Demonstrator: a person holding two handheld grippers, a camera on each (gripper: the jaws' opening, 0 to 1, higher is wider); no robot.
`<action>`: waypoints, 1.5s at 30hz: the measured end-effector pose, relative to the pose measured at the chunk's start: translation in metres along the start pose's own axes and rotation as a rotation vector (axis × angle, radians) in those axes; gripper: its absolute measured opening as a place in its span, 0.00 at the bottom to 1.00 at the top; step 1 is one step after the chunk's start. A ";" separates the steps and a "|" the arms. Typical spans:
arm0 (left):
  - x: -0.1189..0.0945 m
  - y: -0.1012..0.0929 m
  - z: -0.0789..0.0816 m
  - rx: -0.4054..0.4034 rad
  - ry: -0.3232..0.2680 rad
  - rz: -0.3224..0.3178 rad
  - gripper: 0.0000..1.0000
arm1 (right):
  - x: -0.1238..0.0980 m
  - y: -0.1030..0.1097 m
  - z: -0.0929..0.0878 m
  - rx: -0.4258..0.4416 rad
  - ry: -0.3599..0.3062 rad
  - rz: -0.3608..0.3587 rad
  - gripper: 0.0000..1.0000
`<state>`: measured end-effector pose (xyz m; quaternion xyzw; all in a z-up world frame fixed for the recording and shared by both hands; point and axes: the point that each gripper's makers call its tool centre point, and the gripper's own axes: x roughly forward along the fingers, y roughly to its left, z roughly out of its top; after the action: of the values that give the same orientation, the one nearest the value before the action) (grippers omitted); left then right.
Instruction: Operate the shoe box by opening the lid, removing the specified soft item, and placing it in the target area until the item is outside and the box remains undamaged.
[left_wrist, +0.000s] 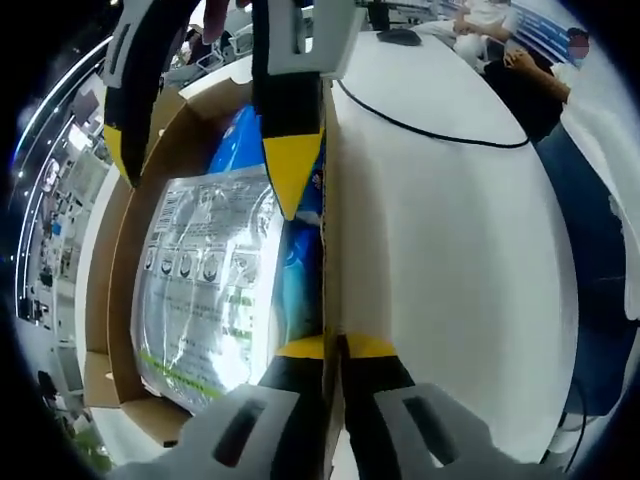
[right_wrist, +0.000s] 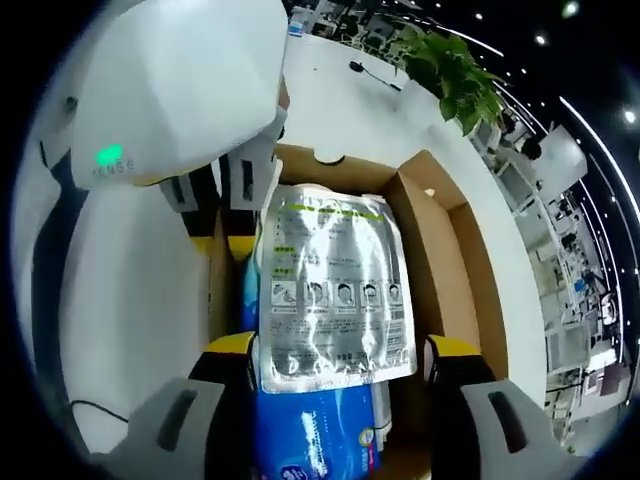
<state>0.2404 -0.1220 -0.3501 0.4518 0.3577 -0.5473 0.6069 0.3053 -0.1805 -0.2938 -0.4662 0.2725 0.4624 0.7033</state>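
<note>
The shoe box, brown cardboard, sits open on the white tabletop. Inside lies a silvery foil pouch printed with text and small pictograms, resting on a blue packet. The left tool is clenched on the box wall. The right tool stands released, jaws either side of the pouch.

A white counter carries a black cable. A leafy green plant stands at its far edge; ceiling spotlights shine overhead.
</note>
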 end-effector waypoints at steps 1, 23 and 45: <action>0.000 0.000 0.000 0.000 0.000 -0.001 0.03 | 0.001 0.001 0.000 -0.003 -0.001 0.003 0.66; -0.001 0.000 0.000 -0.001 -0.001 0.004 0.03 | 0.001 -0.005 -0.002 0.024 0.017 -0.098 0.65; 0.000 0.000 -0.001 -0.004 -0.001 0.000 0.03 | -0.033 -0.028 0.014 -0.033 -0.063 -0.330 0.70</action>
<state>0.2409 -0.1211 -0.3503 0.4503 0.3586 -0.5468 0.6081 0.3157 -0.1846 -0.2492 -0.5014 0.1626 0.3593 0.7701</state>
